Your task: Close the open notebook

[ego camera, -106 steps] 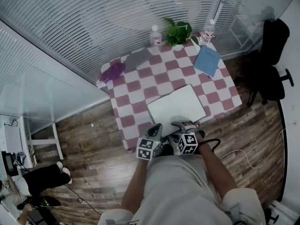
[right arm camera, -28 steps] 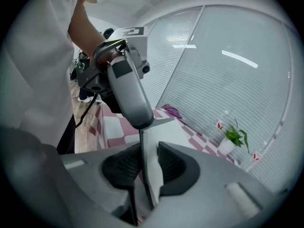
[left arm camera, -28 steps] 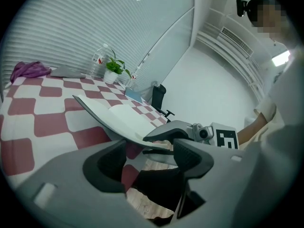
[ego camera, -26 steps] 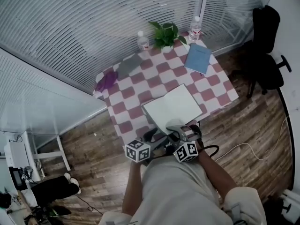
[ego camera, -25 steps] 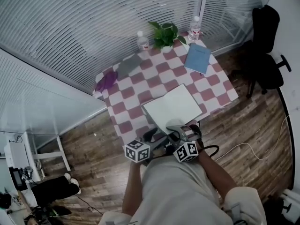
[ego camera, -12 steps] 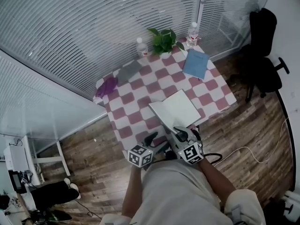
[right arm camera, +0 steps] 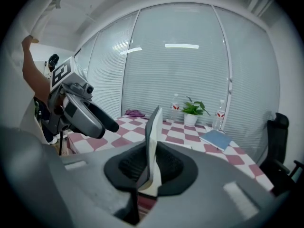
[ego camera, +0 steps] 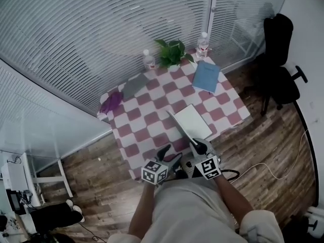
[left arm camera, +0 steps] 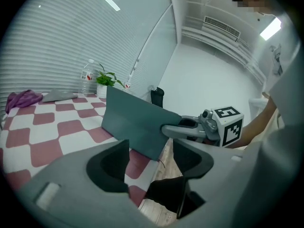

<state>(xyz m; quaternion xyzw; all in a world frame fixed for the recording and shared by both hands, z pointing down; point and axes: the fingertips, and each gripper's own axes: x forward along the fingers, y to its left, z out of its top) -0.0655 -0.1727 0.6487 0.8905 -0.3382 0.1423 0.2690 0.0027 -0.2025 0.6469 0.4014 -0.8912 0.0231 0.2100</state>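
Square table (ego camera: 152, 120) under a red-and-white checked cloth, on a wood-plank floor against slatted blinds. Black office chair (ego camera: 278, 70) off the table's right corner. Grey-covered, white-paged notebook (ego camera: 195, 121) at the near right of the table, half shut: one leaf lies flat, page up, while the other stands up on edge, grey cover (left arm camera: 135, 125) facing left. Right gripper (ego camera: 196, 146) pinches that raised leaf at its near edge; its jaws have just been closing, and they sit pressed on cover and pages (right arm camera: 153, 127). Left gripper (ego camera: 170, 153) sits just left of it at the table's near edge, jaws spread with nothing between them (left arm camera: 149, 160), apart from the notebook. Blue closed book (ego camera: 206, 76) near the far right corner. Flat grey piece (ego camera: 135, 85) and crumpled purple cloth (ego camera: 111, 104) along the left side. Leafy green plant in a white pot (ego camera: 171, 52) at the far edge, between two clear plastic bottles (ego camera: 148, 59) (ego camera: 202, 43).
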